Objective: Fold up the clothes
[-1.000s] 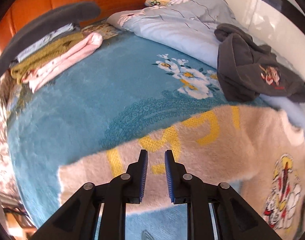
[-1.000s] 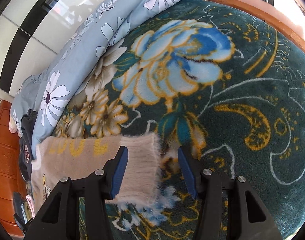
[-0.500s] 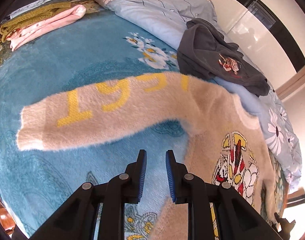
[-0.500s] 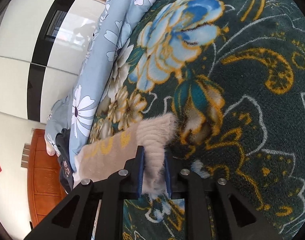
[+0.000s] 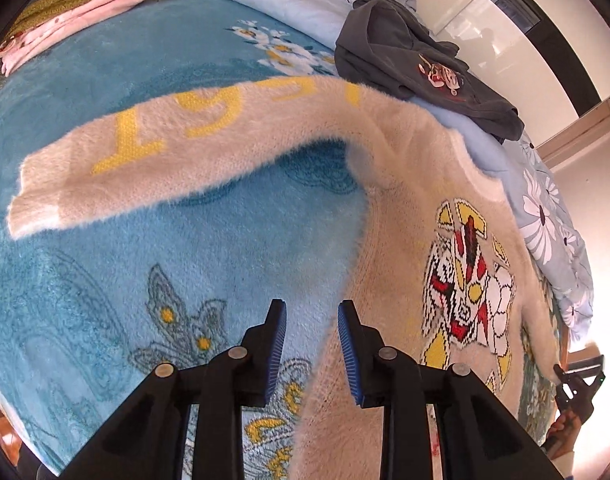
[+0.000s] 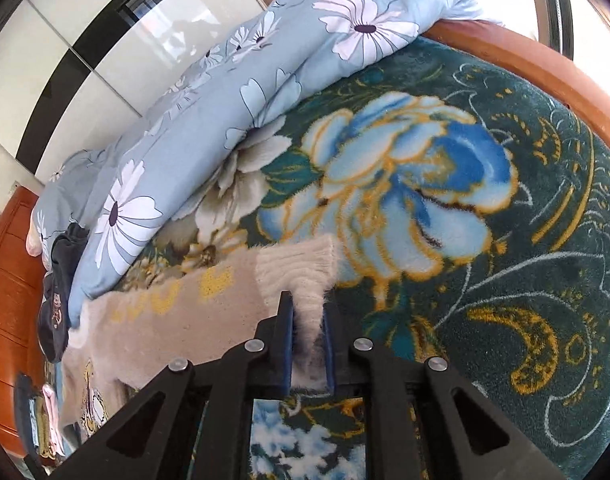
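Note:
A fluffy beige sweater (image 5: 401, 216) with yellow letters on its sleeves and a red, yellow and white figure on the chest lies spread on the blue floral blanket (image 5: 105, 264). Its left sleeve (image 5: 177, 140) stretches away to the left. My left gripper (image 5: 309, 312) is open and empty, just above the sweater's side edge. My right gripper (image 6: 308, 308) is shut on the ribbed cuff of the other sleeve (image 6: 293, 268), holding it just above the blanket. The sweater's body (image 6: 145, 328) shows at the left of the right wrist view.
A dark grey garment (image 5: 417, 56) lies crumpled on the light blue daisy duvet (image 6: 209, 112) along the bed's far side. Folded pink and olive clothes (image 5: 65, 20) are stacked near the head. The wooden bed frame (image 6: 525, 60) borders the blanket.
My right gripper closed on the sleeve cuff and has lifted it slightly. My left gripper moved from the left sleeve toward the sweater's body and opened a little wider.

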The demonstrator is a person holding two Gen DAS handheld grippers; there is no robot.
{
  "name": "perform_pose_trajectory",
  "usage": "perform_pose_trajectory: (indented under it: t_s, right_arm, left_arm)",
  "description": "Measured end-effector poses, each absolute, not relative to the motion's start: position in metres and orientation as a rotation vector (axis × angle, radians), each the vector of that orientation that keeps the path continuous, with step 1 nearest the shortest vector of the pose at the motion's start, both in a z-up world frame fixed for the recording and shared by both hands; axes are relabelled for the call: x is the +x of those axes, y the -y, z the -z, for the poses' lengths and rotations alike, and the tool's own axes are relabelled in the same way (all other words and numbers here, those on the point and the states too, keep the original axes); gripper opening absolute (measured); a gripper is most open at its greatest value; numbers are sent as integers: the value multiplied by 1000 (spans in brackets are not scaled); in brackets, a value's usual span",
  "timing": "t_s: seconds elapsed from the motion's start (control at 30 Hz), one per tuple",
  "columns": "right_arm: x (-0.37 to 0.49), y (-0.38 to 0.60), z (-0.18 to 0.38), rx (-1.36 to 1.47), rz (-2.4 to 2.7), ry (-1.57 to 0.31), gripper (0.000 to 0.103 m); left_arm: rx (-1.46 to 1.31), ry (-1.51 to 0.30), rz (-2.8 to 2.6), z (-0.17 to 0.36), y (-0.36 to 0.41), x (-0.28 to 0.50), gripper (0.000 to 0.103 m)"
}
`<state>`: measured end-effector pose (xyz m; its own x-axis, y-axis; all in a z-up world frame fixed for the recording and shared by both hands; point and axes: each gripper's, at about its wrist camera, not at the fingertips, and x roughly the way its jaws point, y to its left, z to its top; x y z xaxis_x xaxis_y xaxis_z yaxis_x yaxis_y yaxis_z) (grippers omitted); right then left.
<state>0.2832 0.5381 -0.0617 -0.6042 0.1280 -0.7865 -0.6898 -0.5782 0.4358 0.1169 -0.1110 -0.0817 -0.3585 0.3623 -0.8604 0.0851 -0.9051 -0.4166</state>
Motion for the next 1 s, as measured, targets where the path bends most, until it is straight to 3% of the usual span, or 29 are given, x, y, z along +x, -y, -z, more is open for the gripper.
perform_pose_trajectory:
  t_s: [0.17, 0.3, 0.63, 0.9, 1.0]
  right_arm:
    - [289, -543, 44, -972, -2250, -1023, 16]
    - [298, -532, 23, -927, -2230, -899, 27]
    - [232, -384, 91, -1432, -2596, -1351, 30]
    - [214, -339, 119, -1534, -2583, -1518, 30]
    - [216, -329, 118, -1556, -2593, -1531, 33]
  left_arm:
    - [-1678, 621, -2331, 88, 108, 122, 31]
    - [-1670, 602, -2318, 90, 103, 127, 32]
    - [-1647, 553, -2286, 93, 89, 141, 35]
    - [-1616, 770, -2192, 105, 104, 153, 33]
    - [-1620, 762, -2189, 104, 104, 159, 33]
